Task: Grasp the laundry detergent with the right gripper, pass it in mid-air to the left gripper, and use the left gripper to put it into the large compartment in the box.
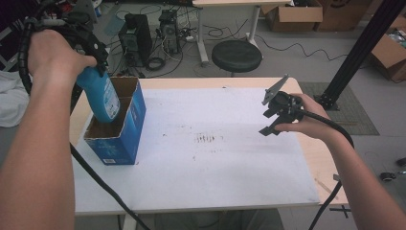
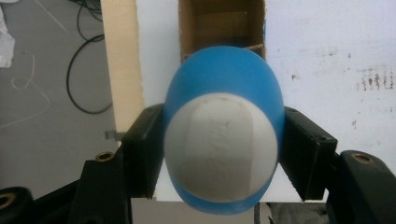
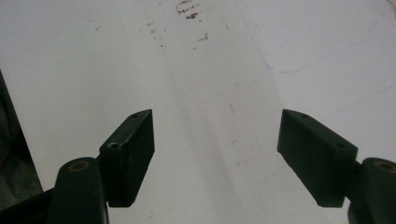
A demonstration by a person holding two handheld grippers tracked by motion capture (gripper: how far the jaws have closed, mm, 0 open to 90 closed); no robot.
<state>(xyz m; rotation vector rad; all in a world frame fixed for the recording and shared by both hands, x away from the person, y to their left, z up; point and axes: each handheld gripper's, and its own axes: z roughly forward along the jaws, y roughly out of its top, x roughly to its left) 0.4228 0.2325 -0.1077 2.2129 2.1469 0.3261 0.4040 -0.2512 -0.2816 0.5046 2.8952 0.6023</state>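
A blue bottle [image 1: 102,98] with a white label hangs tilted over the open top of a blue cardboard box [image 1: 122,139] at the table's left. My left gripper [image 1: 94,71] is shut on the bottle's upper end. In the left gripper view both black jaws press the sides of the bottle [image 2: 224,79], my left gripper [image 2: 219,149] points down, and the brown inside of the box [image 2: 219,23] lies beyond it. My right gripper [image 1: 270,122] hovers over the right part of the table. My right gripper [image 3: 215,154] stands open there, with only the white surface between its jaws.
A white board [image 1: 215,167] with dark smudges near its middle covers the wooden table. Behind the table stand a black stool [image 1: 236,55], computer towers [image 1: 135,36] with cables, and cardboard boxes [image 1: 292,14]. A black frame post [image 1: 364,48] rises at the right.
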